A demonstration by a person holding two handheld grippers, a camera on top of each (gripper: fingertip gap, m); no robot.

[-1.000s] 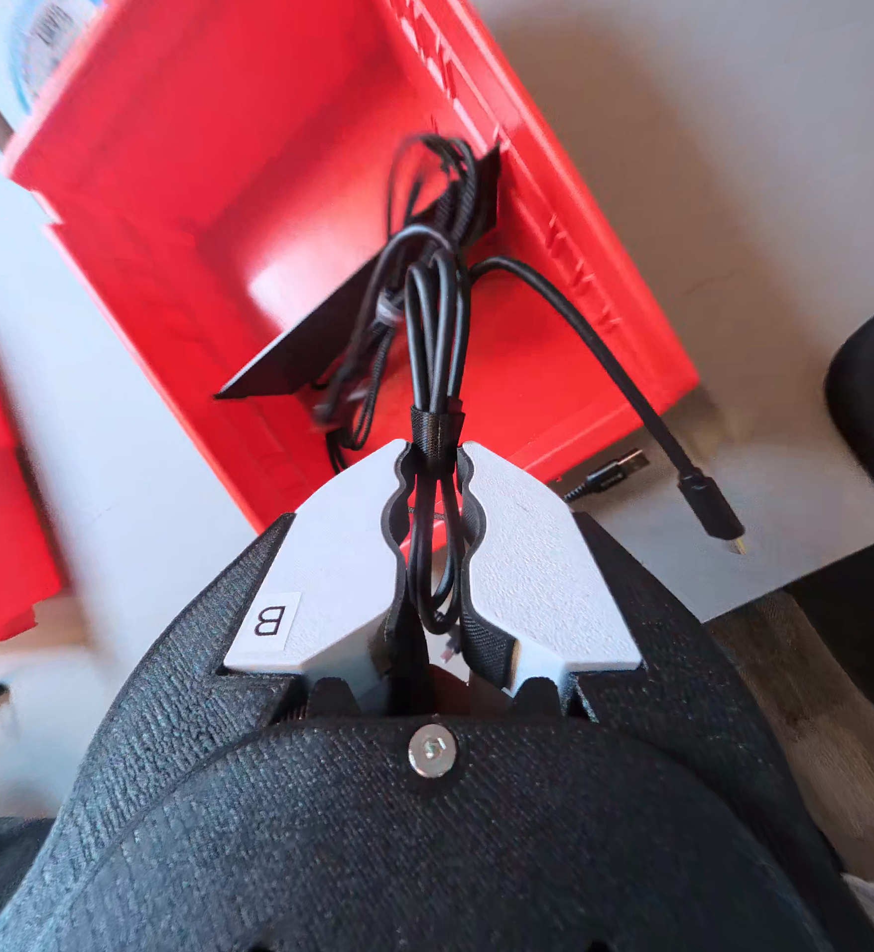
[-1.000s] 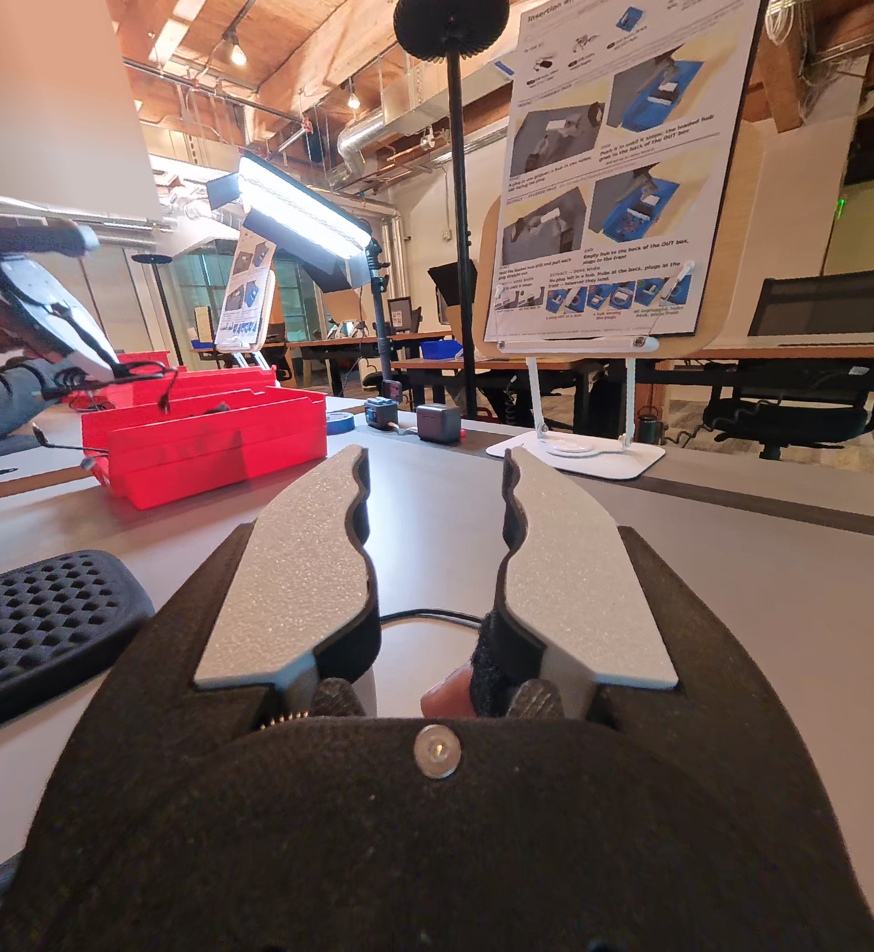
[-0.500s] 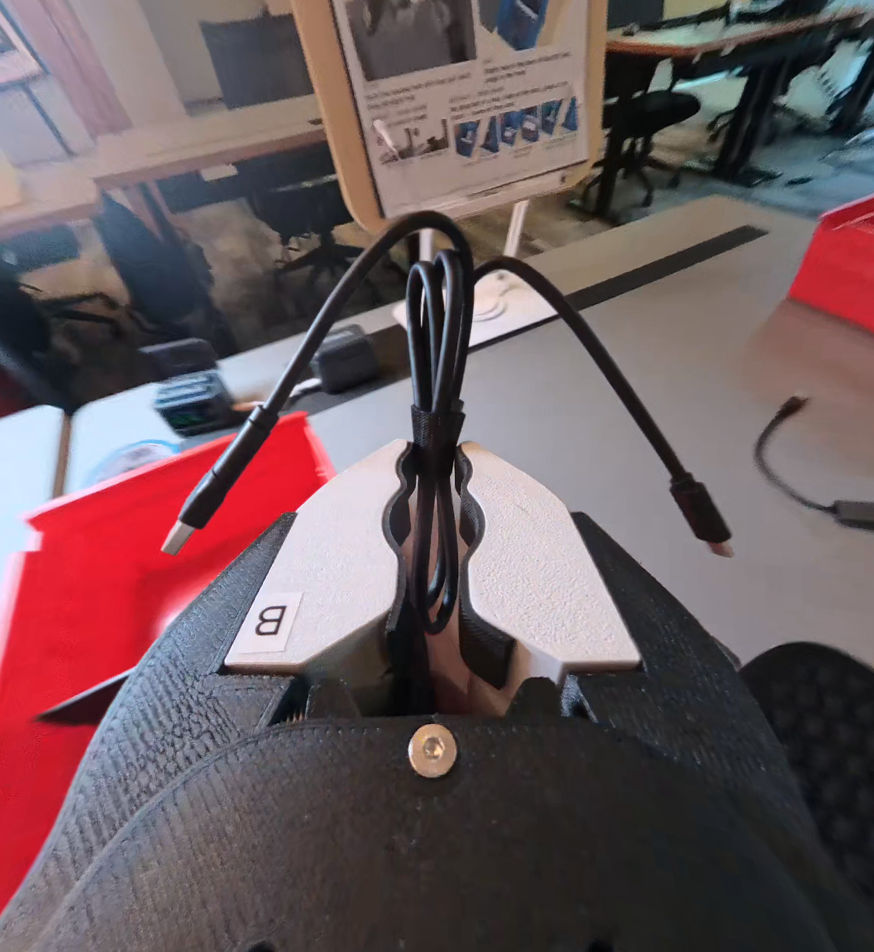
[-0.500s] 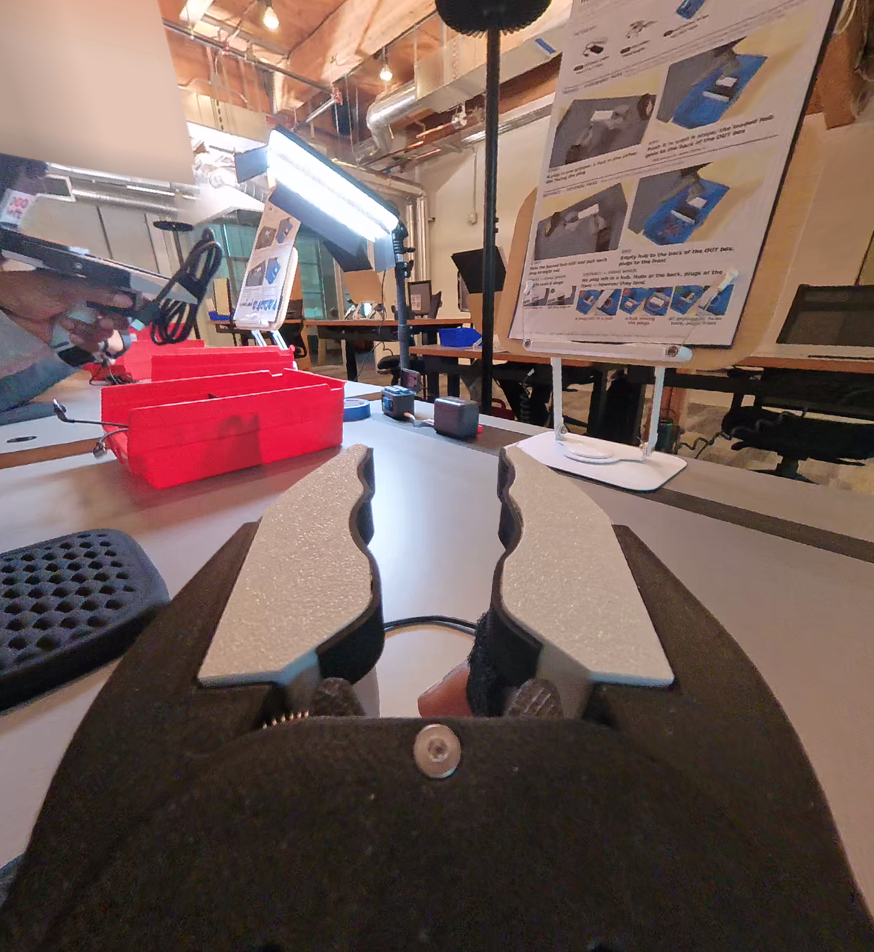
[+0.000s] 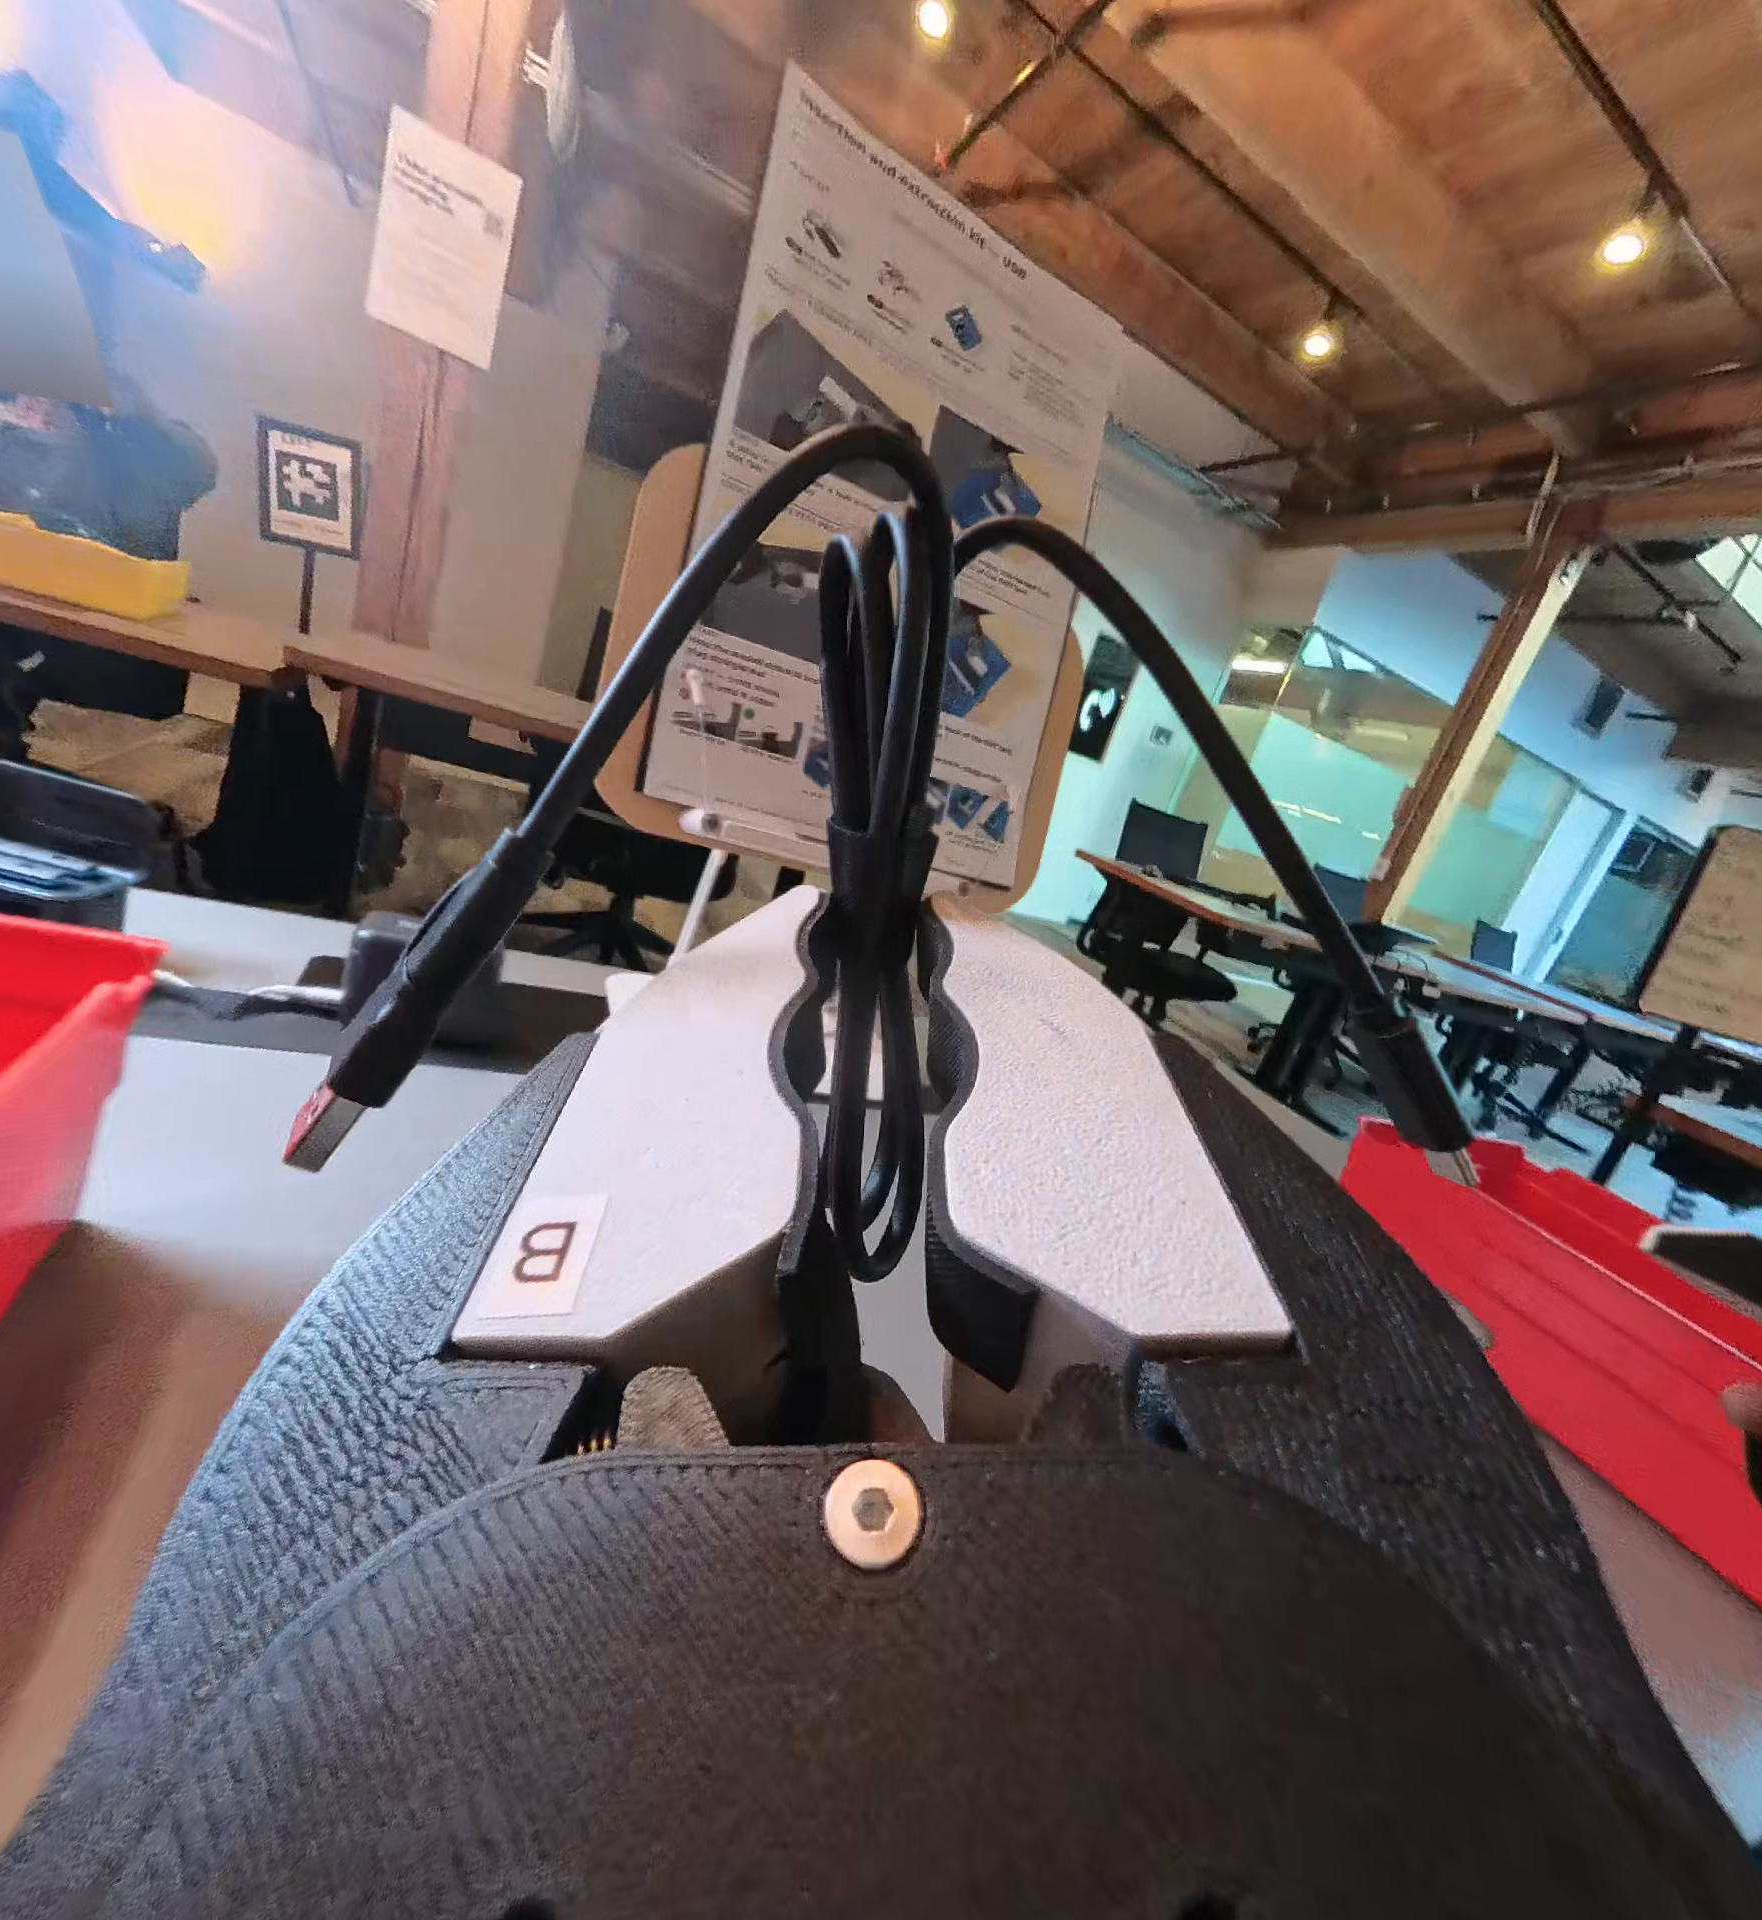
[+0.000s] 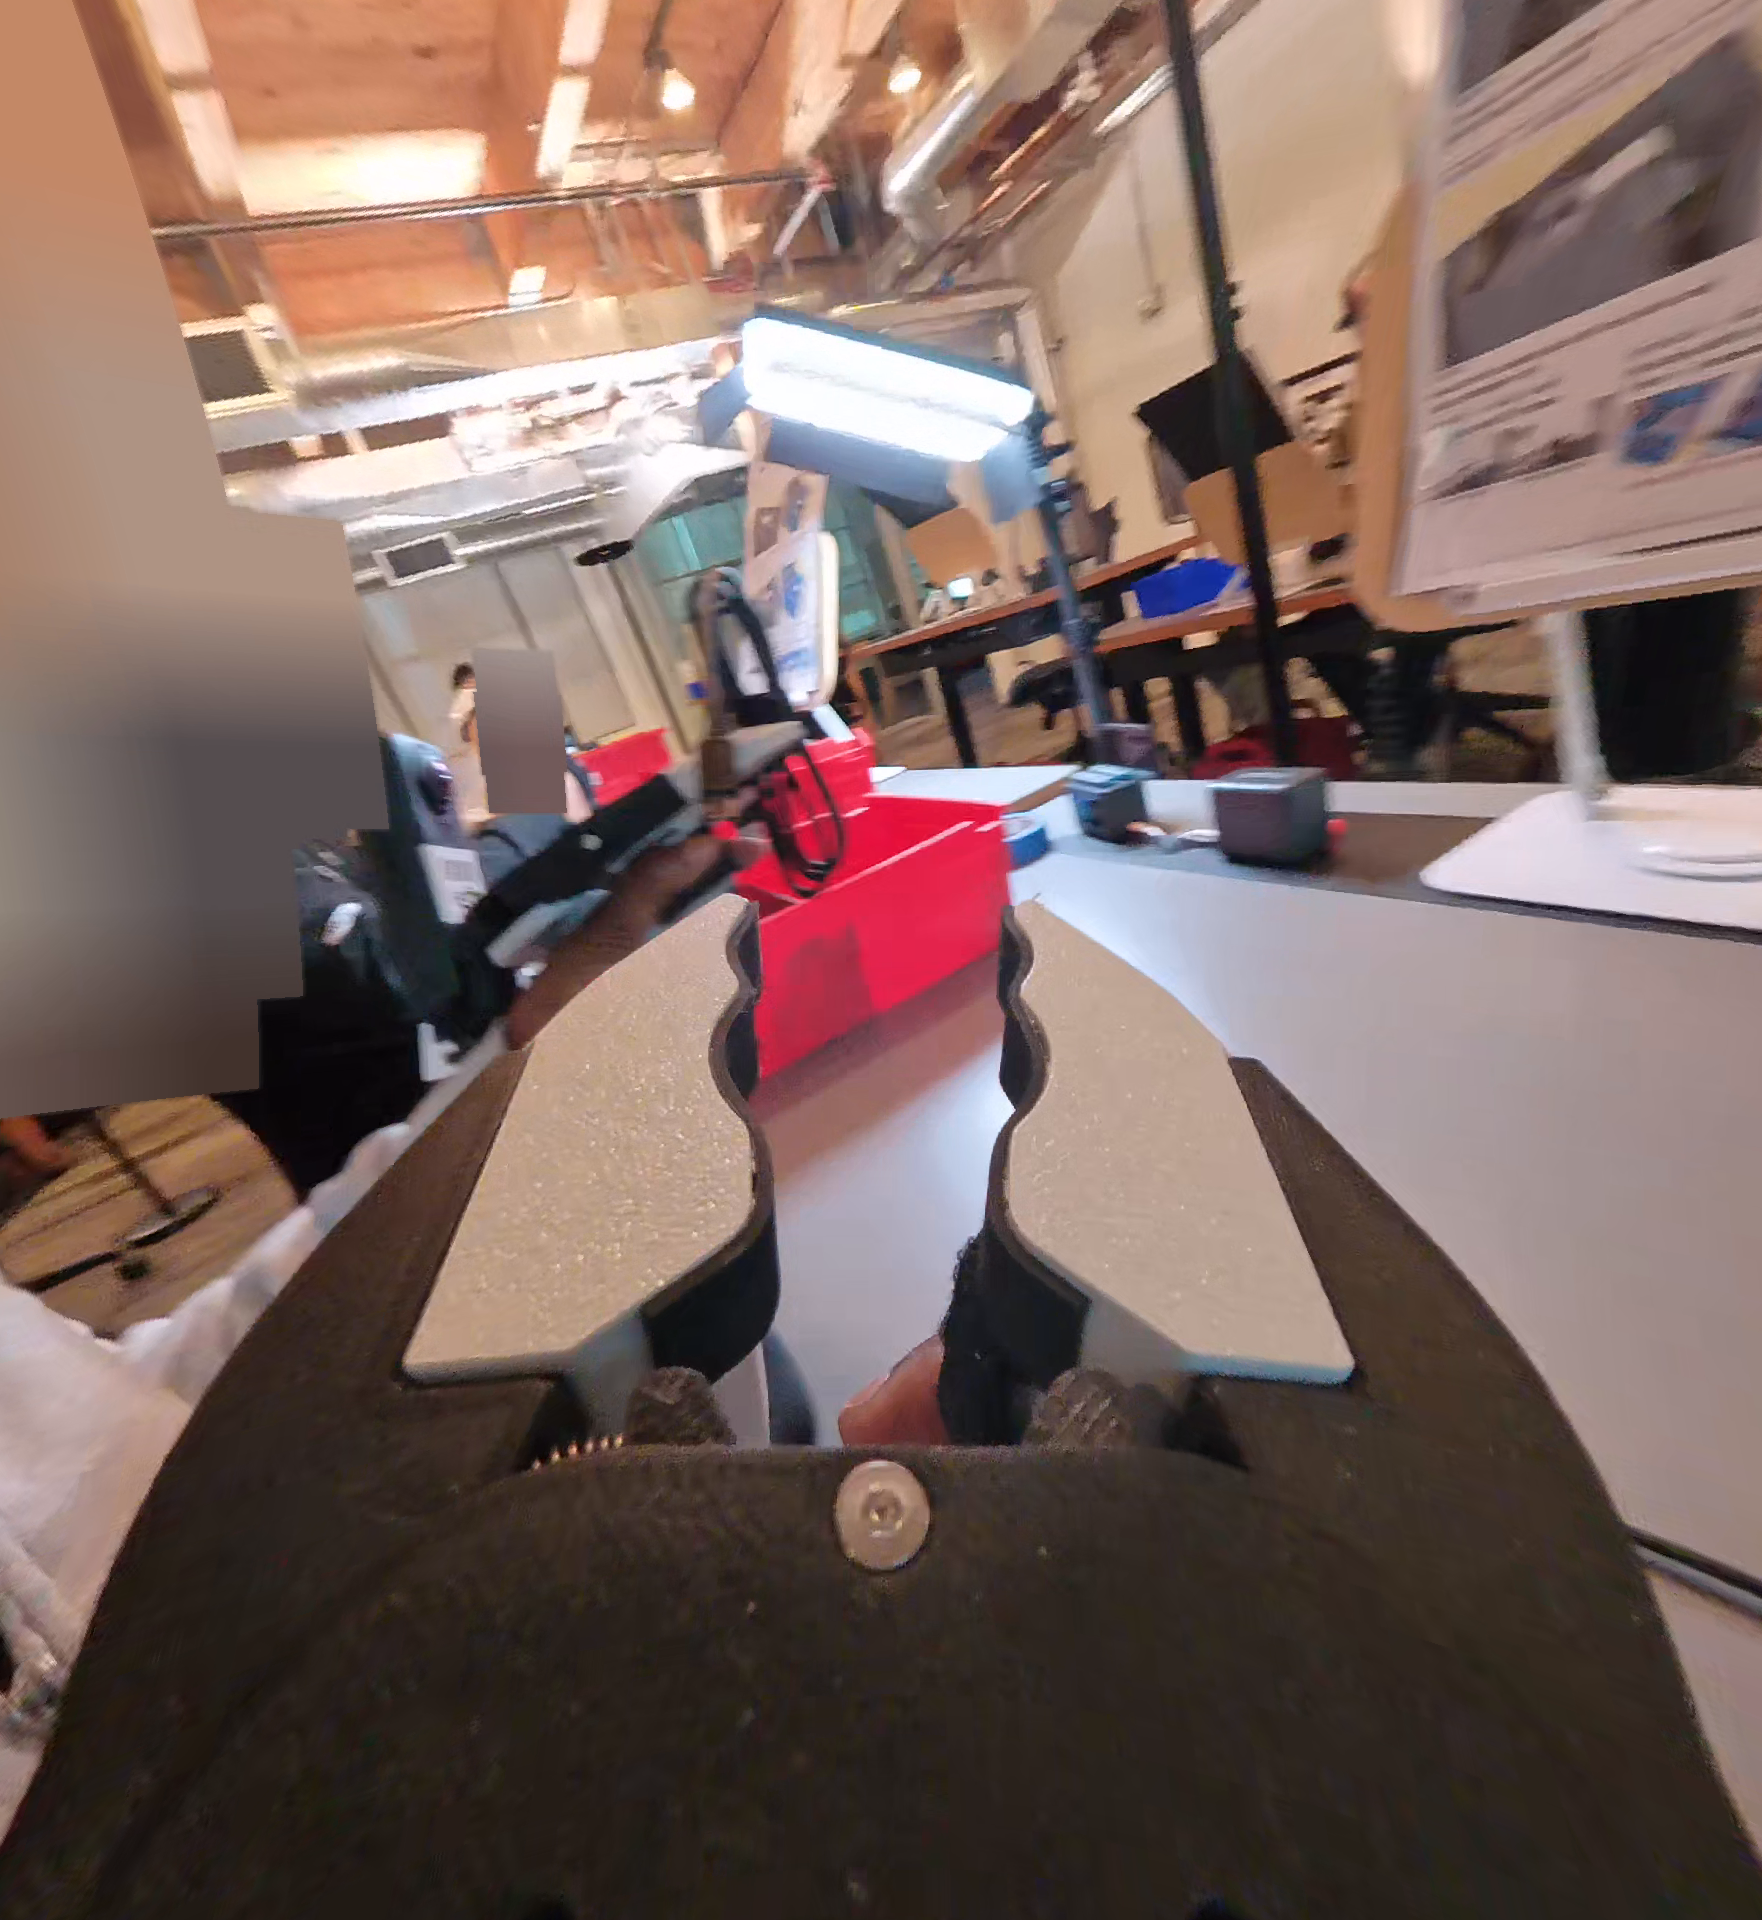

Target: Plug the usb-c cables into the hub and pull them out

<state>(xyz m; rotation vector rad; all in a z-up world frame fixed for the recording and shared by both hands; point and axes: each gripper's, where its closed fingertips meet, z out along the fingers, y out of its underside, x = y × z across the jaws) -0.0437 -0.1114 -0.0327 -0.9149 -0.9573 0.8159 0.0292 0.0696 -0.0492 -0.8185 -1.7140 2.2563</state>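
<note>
Gripping the bundled cable (image 5: pixel 872 1039) upright in my shut left tongs (image 5: pixel 872 935), I held both plugs drooping beyond the tips; my right tongs (image 6: pixel 875 925) gaped empty nearby, hub unseen.

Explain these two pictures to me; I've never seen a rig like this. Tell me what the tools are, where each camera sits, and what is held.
No robot here: a person holds a two-finger tool in each hand, each with a camera looking along its fingers. In the left wrist view, the left gripper is shut on a bundled black cable, its two plugs dangling free. In the right wrist view, the right gripper is open and empty above a grey table. A red bin sits on that table.
</note>
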